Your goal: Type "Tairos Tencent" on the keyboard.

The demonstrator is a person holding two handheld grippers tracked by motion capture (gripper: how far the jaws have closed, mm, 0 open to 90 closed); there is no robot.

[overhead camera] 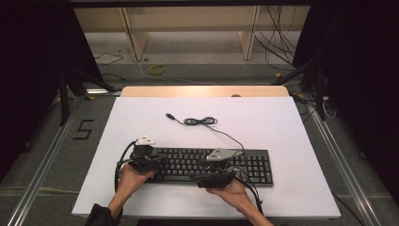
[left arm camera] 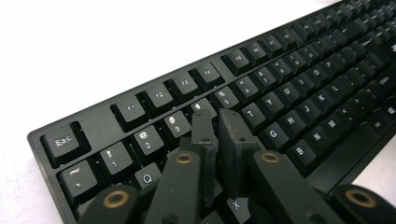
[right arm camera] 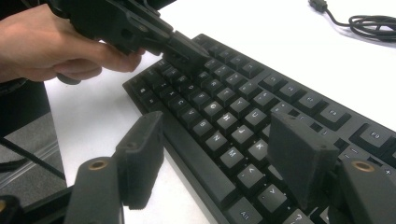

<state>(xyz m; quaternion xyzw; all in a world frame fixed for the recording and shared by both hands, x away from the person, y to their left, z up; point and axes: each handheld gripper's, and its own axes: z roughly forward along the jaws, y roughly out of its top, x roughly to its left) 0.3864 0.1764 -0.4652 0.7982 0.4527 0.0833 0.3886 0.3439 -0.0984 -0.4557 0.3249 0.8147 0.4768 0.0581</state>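
A black keyboard lies across the near half of the white table. My left gripper is over its left end. In the left gripper view its tips hang just above the number and Q-row keys of the keyboard, with a narrow gap and nothing between them. My right gripper is at the keyboard's front edge near the middle. Its jaws stand wide open, one off the front edge and one over the keys. The left gripper and its hand show beyond them.
The keyboard's cable runs to a loose coil and a free USB plug on the table behind it; the coil also shows in the right gripper view. Bare white table lies behind and to both sides. Cables and shelf legs are on the floor beyond.
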